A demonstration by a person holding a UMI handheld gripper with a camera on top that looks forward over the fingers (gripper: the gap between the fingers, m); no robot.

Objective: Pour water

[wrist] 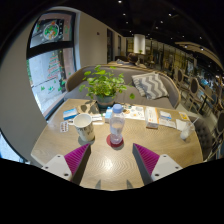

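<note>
A café lounge: sofa (150,85), poster (46,32), pendant lamp (139,44).

Smooth wooden table (100,160), clear plastic bottle (116,124)

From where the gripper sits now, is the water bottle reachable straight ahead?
Probably yes. The bottle stands upright on the table just beyond the open fingers, roughly centred between them, with bare tabletop in between. The mug stands apart beside it.

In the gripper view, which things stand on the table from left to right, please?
Mug → water bottle on its red coaster → small cup. The potted plant stands behind. The bottle is ahead of the open jaws, ungrasped.
</note>
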